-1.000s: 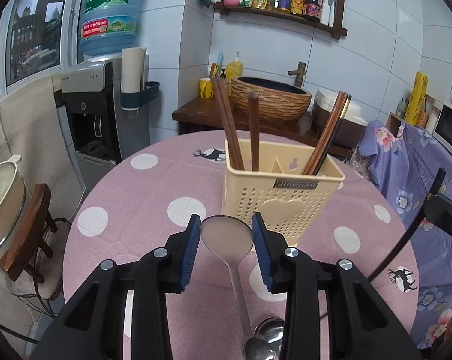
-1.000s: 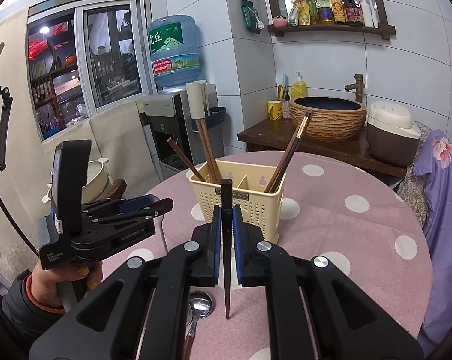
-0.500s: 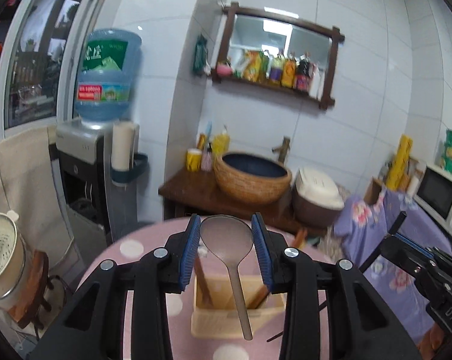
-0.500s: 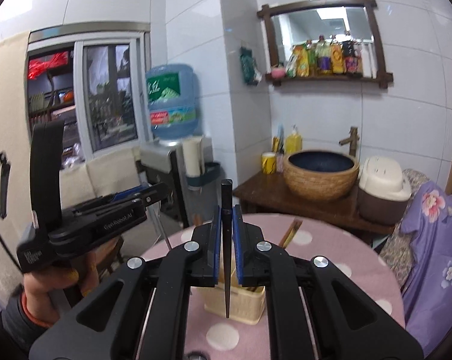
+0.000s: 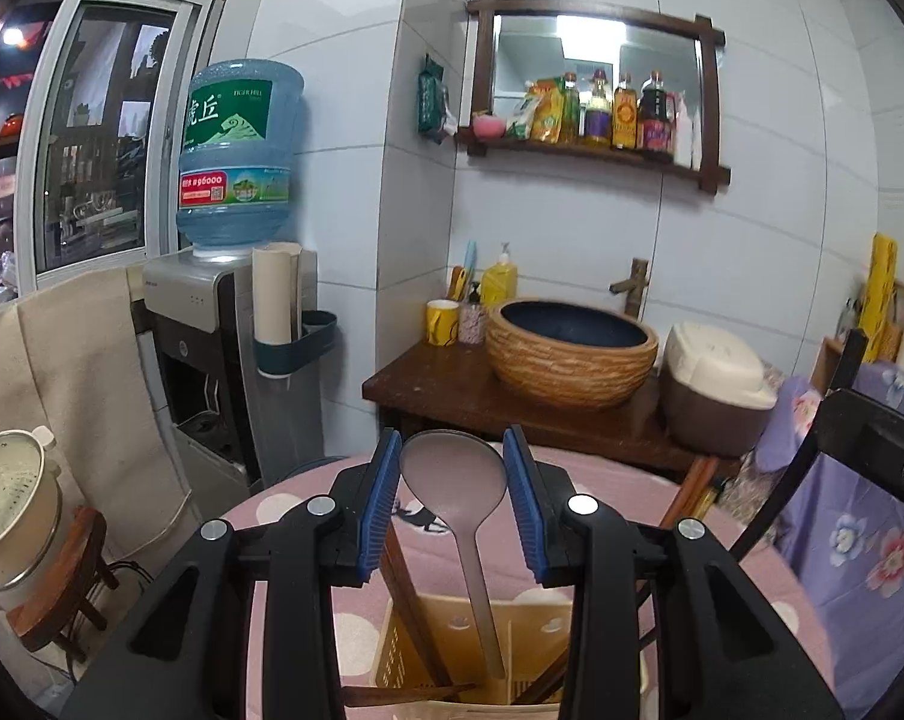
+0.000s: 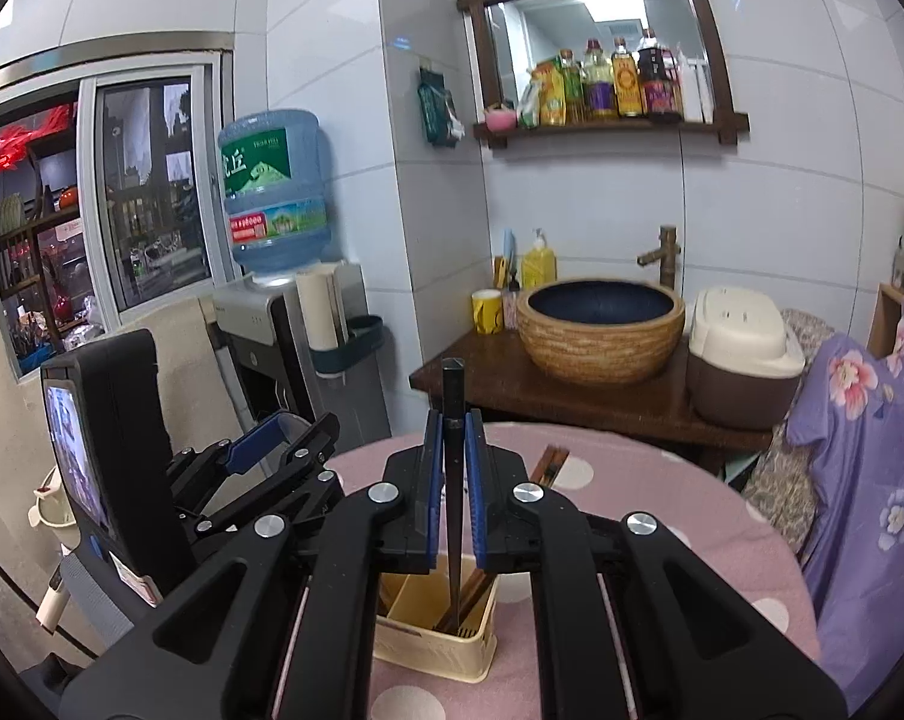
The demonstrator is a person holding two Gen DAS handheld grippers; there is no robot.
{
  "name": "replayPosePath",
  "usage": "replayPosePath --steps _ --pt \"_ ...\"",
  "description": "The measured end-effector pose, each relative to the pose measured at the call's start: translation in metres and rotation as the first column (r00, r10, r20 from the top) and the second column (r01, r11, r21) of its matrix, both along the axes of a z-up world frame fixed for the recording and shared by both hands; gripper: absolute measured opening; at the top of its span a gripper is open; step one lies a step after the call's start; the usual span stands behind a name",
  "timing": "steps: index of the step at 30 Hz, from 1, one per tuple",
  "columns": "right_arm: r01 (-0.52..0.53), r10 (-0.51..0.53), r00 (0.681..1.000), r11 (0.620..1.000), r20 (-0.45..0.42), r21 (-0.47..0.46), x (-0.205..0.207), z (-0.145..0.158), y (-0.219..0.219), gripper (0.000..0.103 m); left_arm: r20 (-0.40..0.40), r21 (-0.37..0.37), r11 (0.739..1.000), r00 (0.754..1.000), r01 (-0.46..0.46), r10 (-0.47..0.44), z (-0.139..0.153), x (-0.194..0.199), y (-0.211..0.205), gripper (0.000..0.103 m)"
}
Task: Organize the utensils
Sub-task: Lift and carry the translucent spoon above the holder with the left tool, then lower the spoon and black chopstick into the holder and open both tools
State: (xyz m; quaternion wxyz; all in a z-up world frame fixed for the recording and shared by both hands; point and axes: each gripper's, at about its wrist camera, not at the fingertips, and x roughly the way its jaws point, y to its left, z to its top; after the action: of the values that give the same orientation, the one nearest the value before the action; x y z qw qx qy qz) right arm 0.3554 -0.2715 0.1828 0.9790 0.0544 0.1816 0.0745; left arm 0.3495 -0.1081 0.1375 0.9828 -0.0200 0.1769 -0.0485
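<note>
A grey long-handled plastic spoon (image 5: 453, 483) is clamped bowl-up in the left claw (image 5: 452, 501) and a dark tapered chopstick (image 6: 454, 480) in the narrow right claw (image 6: 454, 492), both poised above the cream perforated plastic utensil basket (image 6: 434, 639) on the pink polka-dot tabletop (image 6: 662, 516), so lowering toward 6 o'clock into separate compartments is judged next.

Pink polka-dot table (image 6: 662, 498) bears a cream utensil basket (image 6: 434, 639)

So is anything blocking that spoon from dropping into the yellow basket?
Nothing visibly blocks it. The left gripper holds the spoon handle-down over the utensil basket. Chopsticks already lean inside, beside the handle's path, with open space around its tip.
</note>
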Motion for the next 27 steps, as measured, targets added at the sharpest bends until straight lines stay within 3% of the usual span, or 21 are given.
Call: replayPosePath --steps 5,9,19,26,27 --pt "-0.011 0.011 0.999 1.000 -0.037 0.002 0.002 -0.027 0.004 0.008 -0.037 0.056 0.998 0.999 0.018 -0.016 -0.027 0.003 -0.007 0.035" --pt "-0.011 0.012 0.999 1.000 -0.053 0.015 0.002 -0.041 0.003 0.008 -0.020 0.101 0.995 0.999 0.027 -0.025 -0.040 -0.003 -0.013 0.036" --pt "0.003 -0.001 0.997 1.000 -0.079 0.030 0.008 -0.064 -0.006 0.008 -0.019 0.105 0.993 0.999 0.051 -0.049 -0.041 -0.005 -0.013 0.037" --pt "0.010 -0.005 0.997 0.998 -0.077 0.059 0.005 -0.067 -0.012 0.008 0.010 0.106 0.993 0.998 0.060 -0.061 -0.036 -0.024 -0.007 0.053" --pt "0.012 -0.008 0.997 0.998 -0.073 0.054 0.003 -0.066 -0.013 0.009 0.020 0.102 0.993 0.998 0.058 -0.061 -0.035 -0.029 -0.005 0.059"
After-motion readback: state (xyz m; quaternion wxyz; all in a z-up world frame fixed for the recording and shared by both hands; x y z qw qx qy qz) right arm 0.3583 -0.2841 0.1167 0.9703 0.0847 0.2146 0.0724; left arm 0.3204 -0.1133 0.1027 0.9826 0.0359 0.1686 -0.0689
